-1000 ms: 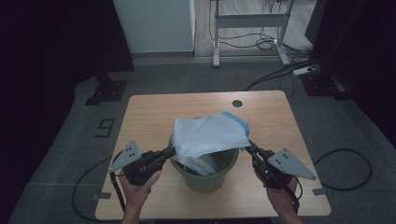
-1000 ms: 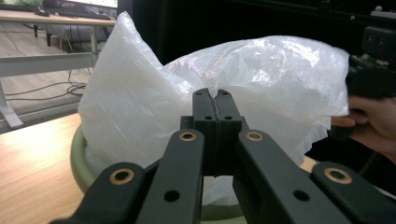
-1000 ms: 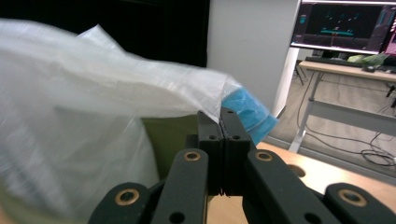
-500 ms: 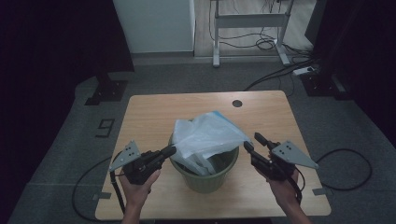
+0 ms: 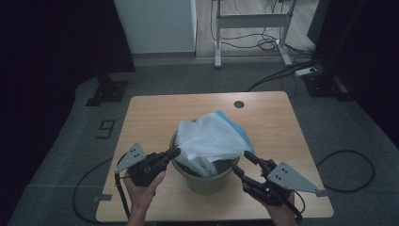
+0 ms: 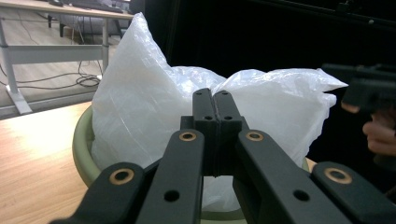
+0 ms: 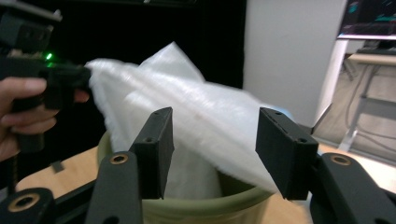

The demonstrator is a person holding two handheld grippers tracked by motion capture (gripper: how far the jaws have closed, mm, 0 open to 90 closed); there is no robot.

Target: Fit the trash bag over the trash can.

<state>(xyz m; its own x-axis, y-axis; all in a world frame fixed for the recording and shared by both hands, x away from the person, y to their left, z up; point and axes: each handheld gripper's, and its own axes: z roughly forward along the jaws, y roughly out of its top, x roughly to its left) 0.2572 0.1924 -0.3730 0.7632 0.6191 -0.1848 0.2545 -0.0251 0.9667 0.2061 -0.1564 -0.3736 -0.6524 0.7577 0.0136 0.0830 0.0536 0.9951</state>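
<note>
Since a second ago my right tool (image 5: 245, 164) has let go of the bag (image 5: 211, 139) and drawn back from it, and the bag has slumped from a flat stretched sheet into a crumpled heap. The bag is white thin plastic with a blue edge on its far right side; it sits in the mouth of the green bin (image 5: 207, 181) and bulges up over the rim. My left tool (image 5: 173, 152) has its jaws pressed fully together, pinching the bag's left edge just over the bin's rim; in the left gripper view (image 6: 214, 109) the plastic billows up behind the shut jaws. My right tool's jaws stand wide apart and hold nothing, just beside the bin's right side; in the right gripper view (image 7: 212, 144) the bag shows between them, farther off. The bin stands on the near middle of the wooden table (image 5: 150, 113).
</note>
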